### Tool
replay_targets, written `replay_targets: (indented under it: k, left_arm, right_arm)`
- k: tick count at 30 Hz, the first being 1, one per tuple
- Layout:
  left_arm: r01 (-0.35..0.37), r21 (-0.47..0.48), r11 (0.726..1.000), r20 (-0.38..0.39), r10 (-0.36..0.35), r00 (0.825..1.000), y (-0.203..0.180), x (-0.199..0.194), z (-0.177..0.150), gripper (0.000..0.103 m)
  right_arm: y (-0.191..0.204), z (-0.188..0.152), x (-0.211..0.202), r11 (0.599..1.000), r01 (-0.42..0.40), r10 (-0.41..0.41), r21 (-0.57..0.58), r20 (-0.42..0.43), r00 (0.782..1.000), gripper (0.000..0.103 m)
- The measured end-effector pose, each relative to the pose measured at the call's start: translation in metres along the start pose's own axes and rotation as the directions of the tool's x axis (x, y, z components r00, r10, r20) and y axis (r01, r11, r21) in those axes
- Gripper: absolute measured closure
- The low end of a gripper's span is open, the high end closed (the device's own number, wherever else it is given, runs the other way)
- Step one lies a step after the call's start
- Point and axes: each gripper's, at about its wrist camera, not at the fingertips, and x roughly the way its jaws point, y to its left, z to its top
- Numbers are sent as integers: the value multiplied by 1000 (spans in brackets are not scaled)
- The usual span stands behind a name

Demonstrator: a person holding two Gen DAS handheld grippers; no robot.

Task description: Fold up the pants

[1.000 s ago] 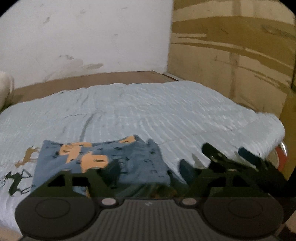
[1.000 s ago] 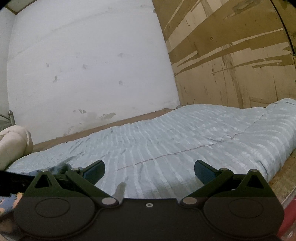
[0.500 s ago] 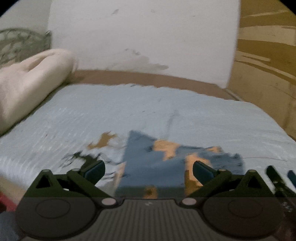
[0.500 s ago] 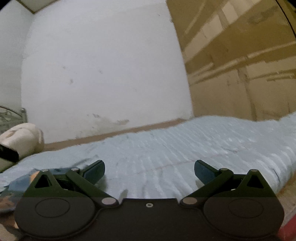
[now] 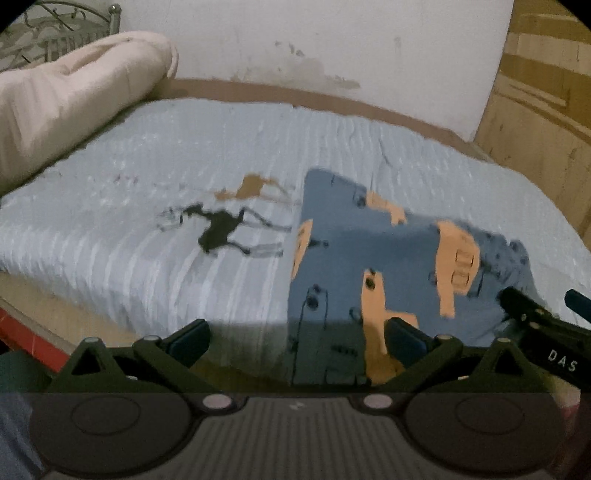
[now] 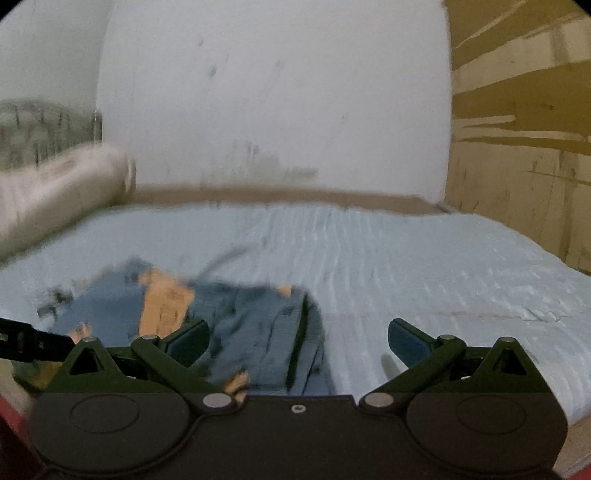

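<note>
The blue pants [image 5: 388, 258] with orange patches lie folded on the light blue quilt [image 5: 184, 155], near the bed's front edge. My left gripper [image 5: 295, 338] hovers open over their near left corner, and its pads touch nothing. The right gripper [image 5: 535, 295] shows at the right edge of the left wrist view, beside the pants' right end. In the right wrist view the pants [image 6: 240, 317] lie blurred below and left of my right gripper [image 6: 297, 338], which is open and holds nothing. A finger [image 6: 33, 341] of the left gripper pokes in from the left.
A cream rolled blanket [image 5: 74, 92] lies at the head of the bed, in front of a metal bedstead [image 5: 55, 33]. Deer prints [image 5: 221, 229] mark the quilt left of the pants. A white wall [image 5: 332, 44] stands behind and wooden panelling [image 5: 546, 110] on the right.
Both views have swung to the left. The left jaws have widened off the pants. The pants now fill the lower left of the right wrist view, where only quilt showed before.
</note>
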Motion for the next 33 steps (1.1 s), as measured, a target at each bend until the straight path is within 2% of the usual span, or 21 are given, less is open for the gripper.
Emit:
replay_targets:
  k: [4, 12, 14, 19, 22, 24, 28, 30, 33]
  left_arm:
    - [17, 2, 1000, -13, -17, 1000, 4, -2, -10, 1]
    - [39, -18, 999, -33, -39, 999, 10, -1, -15, 1]
    - [45, -29, 999, -27, -46, 999, 11, -5, -13, 1]
    - [79, -45, 996, 67, -75, 995, 8, -17, 0, 1]
    - [63, -53, 997, 98, -57, 993, 4, -11, 15, 1]
    - [29, -57, 998, 78, -25, 997, 2, -1, 23, 1]
    - [-8, -69, 998, 57, 12, 998, 4, 12, 30, 1]
    - [-16, -67, 998, 48, 20, 999, 5, 17, 30, 1]
    - [-16, -53, 998, 57, 19, 998, 6, 22, 28, 1]
  right_arm:
    - [-9, -12, -10, 1000, 17, -16, 14, -46, 999, 1]
    - [-23, -38, -26, 1000, 11, -10, 20, -67, 998, 1]
    - [-25, -38, -31, 1000, 5, -4, 23, -42, 999, 1]
    - [-27, -22, -51, 999, -31, 29, 19, 121, 992, 1]
    - [-18, -2, -34, 994, -90, 97, -55, 144, 985, 1]
    - [-7, 10, -17, 982, -134, 153, -132, 141, 978, 1]
    - [12, 29, 22, 950, -213, 230, -229, 47, 972, 1]
    - [18, 33, 33, 936, -227, 241, -270, 17, 970, 1]
    - [22, 34, 45, 927, -201, 208, -317, -12, 978, 1]
